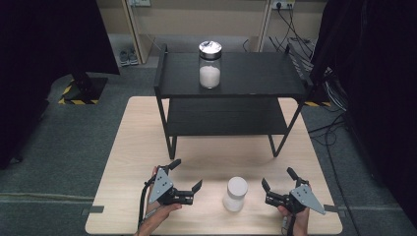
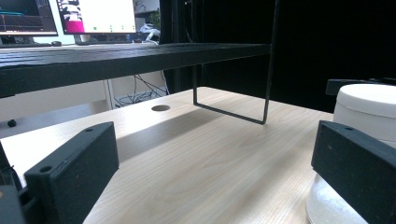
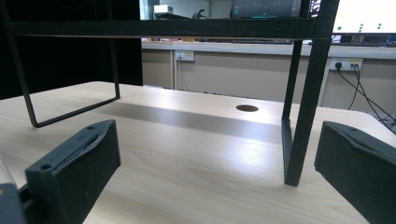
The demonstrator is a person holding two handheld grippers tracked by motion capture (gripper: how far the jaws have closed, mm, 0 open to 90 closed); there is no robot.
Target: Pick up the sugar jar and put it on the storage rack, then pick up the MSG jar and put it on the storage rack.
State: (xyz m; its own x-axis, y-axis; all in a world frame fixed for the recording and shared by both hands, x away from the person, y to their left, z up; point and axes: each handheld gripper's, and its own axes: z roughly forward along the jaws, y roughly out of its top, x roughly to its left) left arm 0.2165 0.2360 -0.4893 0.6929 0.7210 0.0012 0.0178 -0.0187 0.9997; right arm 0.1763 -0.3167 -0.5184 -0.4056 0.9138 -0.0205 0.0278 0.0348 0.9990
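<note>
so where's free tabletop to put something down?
Bare wood lies left of the rack, out to the table edge, and in the strip between the rack's front legs and the grippers. Crowded: the front centre, where the white jar stands between left gripper and right gripper.

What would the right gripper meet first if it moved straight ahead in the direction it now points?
Probably nothing at first. The right gripper has open fingers, with bare light wooden table between them. The black metal shelf's upright leg stands just right of that line, so it might be clipped; depth is unclear.
</note>
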